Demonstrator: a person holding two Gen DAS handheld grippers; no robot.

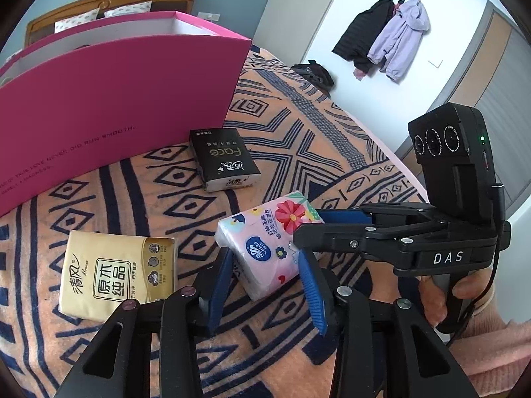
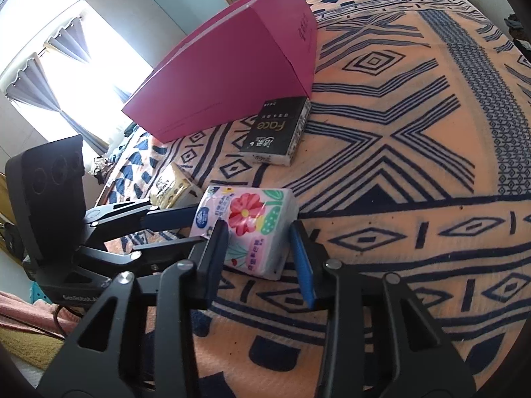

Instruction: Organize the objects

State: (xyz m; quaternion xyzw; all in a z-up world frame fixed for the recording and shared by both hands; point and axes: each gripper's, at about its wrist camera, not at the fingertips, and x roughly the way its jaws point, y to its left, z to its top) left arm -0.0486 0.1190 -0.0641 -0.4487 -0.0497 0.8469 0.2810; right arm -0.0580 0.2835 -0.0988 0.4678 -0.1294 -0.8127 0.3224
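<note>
A pink floral tissue pack (image 1: 265, 242) lies on the patterned bedspread (image 1: 298, 139). My left gripper (image 1: 265, 265) is open with its blue pads either side of the pack's near end. My right gripper (image 2: 262, 242) is open around the same pack (image 2: 252, 229) from the other side; it shows in the left wrist view (image 1: 332, 229). A black "Face" tissue pack (image 1: 224, 157) lies by the open pink box (image 1: 116, 99). A gold tissue pack (image 1: 117, 275) lies to the left.
The pink box (image 2: 232, 66) stands at the back of the bed with its top open. Jackets (image 1: 385, 36) hang on the far wall. A bright curtained window (image 2: 66, 66) is to the left in the right wrist view.
</note>
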